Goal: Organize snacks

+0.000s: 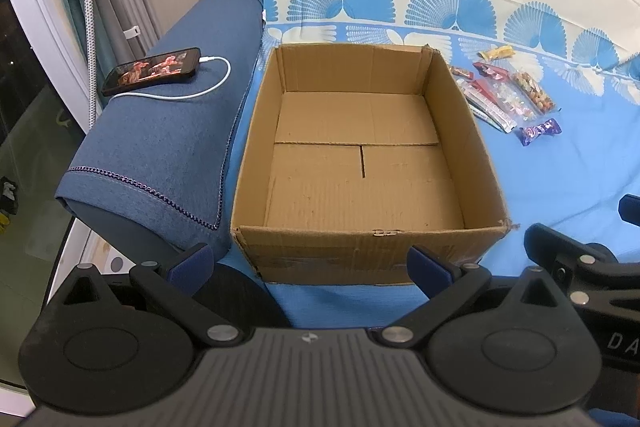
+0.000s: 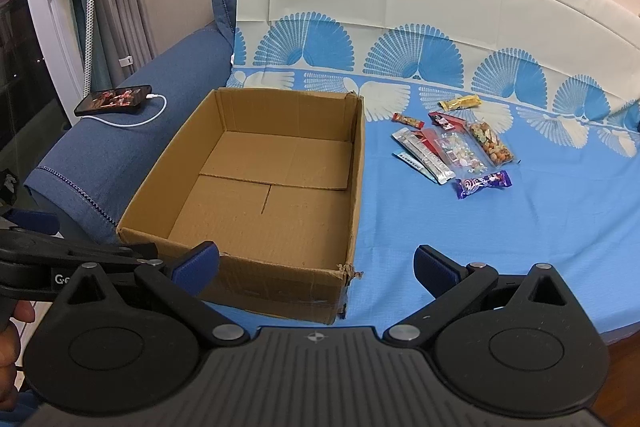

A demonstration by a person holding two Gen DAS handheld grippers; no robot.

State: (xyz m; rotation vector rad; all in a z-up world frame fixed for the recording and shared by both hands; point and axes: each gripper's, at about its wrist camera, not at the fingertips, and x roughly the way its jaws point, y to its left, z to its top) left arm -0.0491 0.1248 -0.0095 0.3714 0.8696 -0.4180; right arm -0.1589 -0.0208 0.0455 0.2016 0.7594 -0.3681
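The left gripper (image 1: 310, 261) and right gripper (image 2: 316, 265) both gape wide, holding nothing. The open cardboard box (image 2: 356, 163) sits at twelve o'clock from the left gripper, its near wall just beyond the fingertips. The snack packets (image 2: 452, 147) lie scattered on the blue sheet (image 2: 500, 247), at one o'clock from the right gripper, well apart.

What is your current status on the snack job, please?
Left gripper open, right gripper open, both empty. Cardboard box empty; snacks loose on blue sheet beside it. Nothing blocking.
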